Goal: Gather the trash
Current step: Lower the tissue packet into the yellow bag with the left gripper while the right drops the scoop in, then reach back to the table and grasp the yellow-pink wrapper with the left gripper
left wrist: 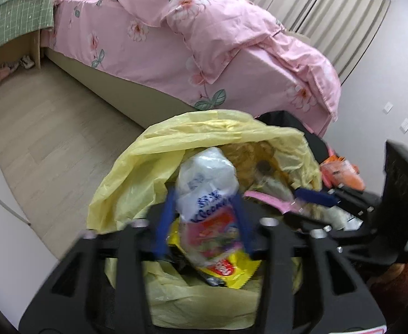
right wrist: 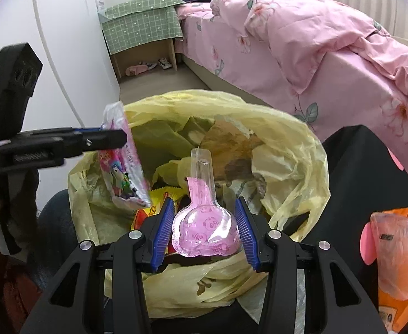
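A yellow trash bag [left wrist: 137, 172] stands open on the floor, also in the right wrist view [right wrist: 295, 150], with wrappers and paper inside. My left gripper [left wrist: 205, 203] is shut on a clear printed tissue wrapper [left wrist: 206, 183] and holds it over the bag's mouth. The same wrapper [right wrist: 123, 164] hangs from the left gripper [right wrist: 112, 137] in the right wrist view. My right gripper [right wrist: 205, 217] is shut on a pink plastic blister pack [right wrist: 204, 228] with a clear neck, above the bag. The right gripper also shows in the left wrist view [left wrist: 315, 197].
A bed with a pink floral duvet [left wrist: 204, 41] runs along the right. A bedside table under a green cloth [right wrist: 142, 19] has shoes [right wrist: 148, 66] beneath it. An orange packet [right wrist: 396, 253] lies on a black surface [right wrist: 371, 172] right of the bag.
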`<action>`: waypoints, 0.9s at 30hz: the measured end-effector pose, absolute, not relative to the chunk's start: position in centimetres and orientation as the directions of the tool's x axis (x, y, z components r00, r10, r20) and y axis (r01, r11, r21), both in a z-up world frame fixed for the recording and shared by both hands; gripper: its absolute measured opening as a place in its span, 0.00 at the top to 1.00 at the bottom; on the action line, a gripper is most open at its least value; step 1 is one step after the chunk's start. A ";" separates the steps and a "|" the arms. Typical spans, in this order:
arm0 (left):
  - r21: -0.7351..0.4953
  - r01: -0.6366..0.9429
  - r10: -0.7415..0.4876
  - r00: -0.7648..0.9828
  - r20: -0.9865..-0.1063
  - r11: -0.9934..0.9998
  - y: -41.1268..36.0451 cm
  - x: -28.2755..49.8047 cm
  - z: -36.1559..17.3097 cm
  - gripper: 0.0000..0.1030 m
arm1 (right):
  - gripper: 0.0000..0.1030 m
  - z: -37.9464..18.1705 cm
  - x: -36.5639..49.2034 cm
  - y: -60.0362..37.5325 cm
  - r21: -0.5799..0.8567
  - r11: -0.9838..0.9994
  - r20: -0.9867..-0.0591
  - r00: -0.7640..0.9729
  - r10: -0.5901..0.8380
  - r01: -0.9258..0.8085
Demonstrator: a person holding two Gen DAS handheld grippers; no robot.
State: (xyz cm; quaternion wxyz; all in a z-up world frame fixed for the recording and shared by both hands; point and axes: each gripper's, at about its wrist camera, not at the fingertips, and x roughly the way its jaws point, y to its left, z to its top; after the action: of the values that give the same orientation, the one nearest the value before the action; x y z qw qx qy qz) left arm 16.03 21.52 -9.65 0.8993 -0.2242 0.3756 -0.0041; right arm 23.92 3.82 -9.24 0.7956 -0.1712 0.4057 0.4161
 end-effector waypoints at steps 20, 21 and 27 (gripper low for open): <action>-0.354 -0.119 -0.130 0.786 -0.604 0.928 16.3 14.1 -4.8 0.09 | 0.47 -4.0 19.3 -10.9 0.080 0.771 -0.668 0.540 0.512 -0.632; -0.345 -0.103 -0.135 0.789 -0.600 0.933 15.5 14.1 -4.6 0.09 | 0.47 -3.8 18.7 -12.6 0.064 0.795 -0.660 0.572 0.488 -0.604; -0.264 0.026 -0.174 0.816 -0.552 0.964 9.0 15.1 -3.1 0.09 | 0.47 -3.8 16.3 -20.8 0.008 0.892 -0.640 0.683 0.353 -0.453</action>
State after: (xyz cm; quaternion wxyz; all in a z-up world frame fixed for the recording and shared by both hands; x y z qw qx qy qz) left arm 15.12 8.97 -3.14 0.9449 -0.1232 0.2988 -0.0529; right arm 16.34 -20.84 -3.78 0.9141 -0.0756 0.3319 0.2203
